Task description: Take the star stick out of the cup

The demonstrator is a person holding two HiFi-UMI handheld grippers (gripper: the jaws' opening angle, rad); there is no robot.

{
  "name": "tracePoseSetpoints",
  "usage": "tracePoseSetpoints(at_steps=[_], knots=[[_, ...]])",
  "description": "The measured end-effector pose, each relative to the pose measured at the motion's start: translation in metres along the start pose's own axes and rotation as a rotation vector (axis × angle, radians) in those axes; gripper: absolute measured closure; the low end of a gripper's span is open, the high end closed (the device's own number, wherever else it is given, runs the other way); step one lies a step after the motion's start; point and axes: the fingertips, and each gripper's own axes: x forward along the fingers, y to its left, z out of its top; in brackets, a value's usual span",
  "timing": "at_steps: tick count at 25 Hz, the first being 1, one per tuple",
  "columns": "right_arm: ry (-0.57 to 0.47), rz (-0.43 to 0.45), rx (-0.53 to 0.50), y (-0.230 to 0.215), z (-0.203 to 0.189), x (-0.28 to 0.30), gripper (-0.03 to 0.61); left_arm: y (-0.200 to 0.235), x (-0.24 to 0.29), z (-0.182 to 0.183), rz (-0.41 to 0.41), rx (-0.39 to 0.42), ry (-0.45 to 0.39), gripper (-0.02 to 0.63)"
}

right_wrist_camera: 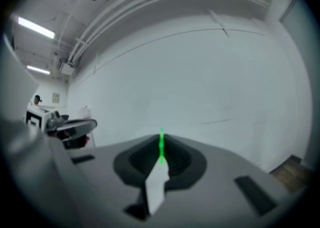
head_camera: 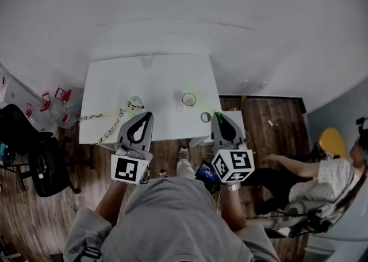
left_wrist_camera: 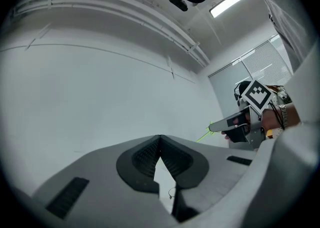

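The thin green star stick [head_camera: 198, 101] is clamped in my right gripper [head_camera: 218, 117], which is shut on its lower end. In the right gripper view the stick [right_wrist_camera: 161, 144] rises from between the closed jaws against the white wall. The left gripper view shows it [left_wrist_camera: 204, 136] poking out free of any cup. A clear glass cup [head_camera: 188, 99] stands on the white table [head_camera: 115, 77], under the stick's line. My left gripper [head_camera: 150, 115] is held over the table's near edge, shut and holding nothing [left_wrist_camera: 160, 138].
A round ornament [head_camera: 135, 104] and a beaded string [head_camera: 103, 122] lie at the table's left. A small ring [head_camera: 206, 117] sits near the front edge. A black chair [head_camera: 29, 151] stands left, and a seated person [head_camera: 322, 174] is at the right.
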Motion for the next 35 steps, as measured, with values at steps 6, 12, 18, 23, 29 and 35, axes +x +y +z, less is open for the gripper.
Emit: tracePoseSetpoints(at_steps=[6,12,18,23,29,35], knots=[[-0.025,0.009,-0.015,0.003,0.012,-0.004,0.534,0.016,-0.003,0.022,0.045,0.032,-0.02,0.583],[-0.067,0.02,-0.036,0.007,0.034,-0.003,0.534,0.03,0.001,0.04,0.069,0.048,-0.053,0.583],[-0.099,0.031,-0.052,0.017,0.052,-0.008,0.534,0.033,-0.001,0.055,0.072,0.042,-0.073,0.583],[-0.12,0.031,-0.059,0.019,0.06,-0.008,0.534,0.031,0.002,0.055,0.062,0.033,-0.072,0.583],[-0.125,0.033,-0.067,0.023,0.061,-0.01,0.534,0.028,0.0,0.051,0.053,0.026,-0.064,0.583],[-0.123,0.028,-0.074,0.026,0.058,-0.013,0.534,0.021,0.001,0.047,0.033,0.012,-0.061,0.583]])
